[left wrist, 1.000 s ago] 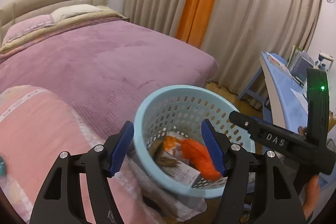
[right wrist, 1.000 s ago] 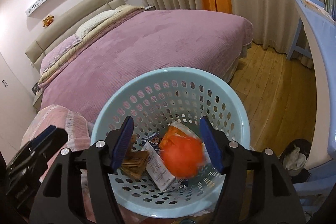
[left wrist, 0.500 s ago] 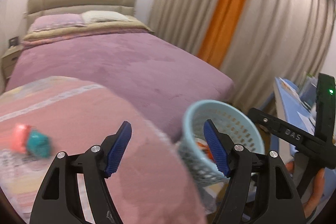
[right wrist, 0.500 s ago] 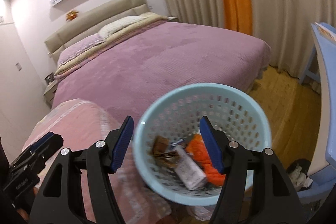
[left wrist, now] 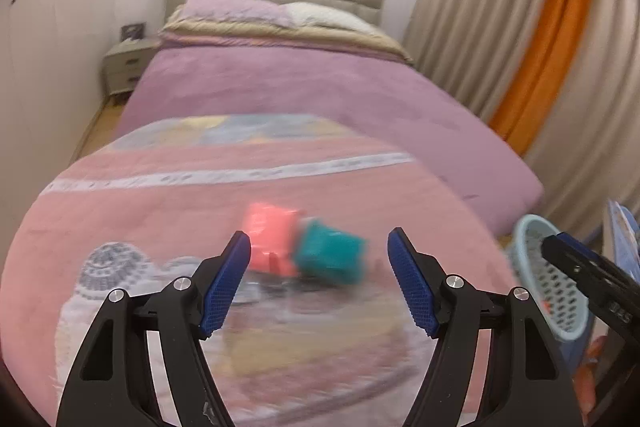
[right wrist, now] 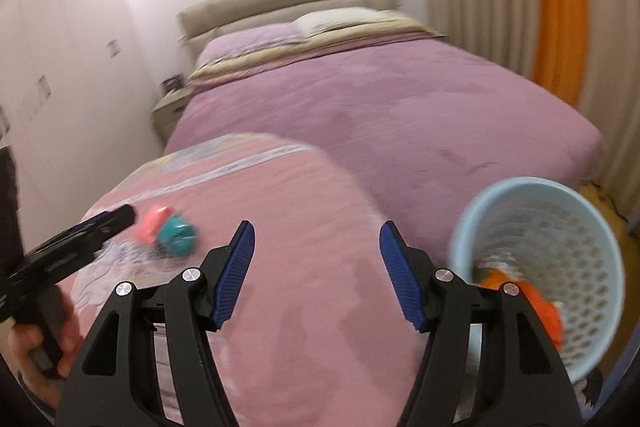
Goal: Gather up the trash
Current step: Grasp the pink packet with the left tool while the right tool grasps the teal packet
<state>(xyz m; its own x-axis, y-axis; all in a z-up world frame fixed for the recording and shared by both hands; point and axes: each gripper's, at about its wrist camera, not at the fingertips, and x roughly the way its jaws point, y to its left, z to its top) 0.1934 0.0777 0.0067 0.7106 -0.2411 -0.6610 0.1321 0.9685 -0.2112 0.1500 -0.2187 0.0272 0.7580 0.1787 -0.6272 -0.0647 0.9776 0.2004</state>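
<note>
A pink packet [left wrist: 269, 235] and a teal crumpled piece [left wrist: 330, 256] lie together on the pink blanket [left wrist: 140, 211]. My left gripper [left wrist: 319, 283] is open and empty, just short of them. They also show in the right wrist view, pink packet [right wrist: 146, 223] and teal piece [right wrist: 177, 236], left of my right gripper [right wrist: 316, 275], which is open and empty. The light blue basket [right wrist: 496, 203] stands at the right with orange trash [right wrist: 540, 311] inside. The basket also shows in the left wrist view [left wrist: 560, 307].
A purple bed [left wrist: 304, 99] with pillows and a beige headboard fills the back. A nightstand [left wrist: 124, 67] stands at its left. Beige and orange curtains [left wrist: 540, 39] hang at the right. My left gripper's body [right wrist: 68, 247] shows at the left in the right wrist view.
Both grippers have swung left, away from the basket and toward the pink blanket. The pink and teal trash has come between the left fingers. The basket has slid to the right edge.
</note>
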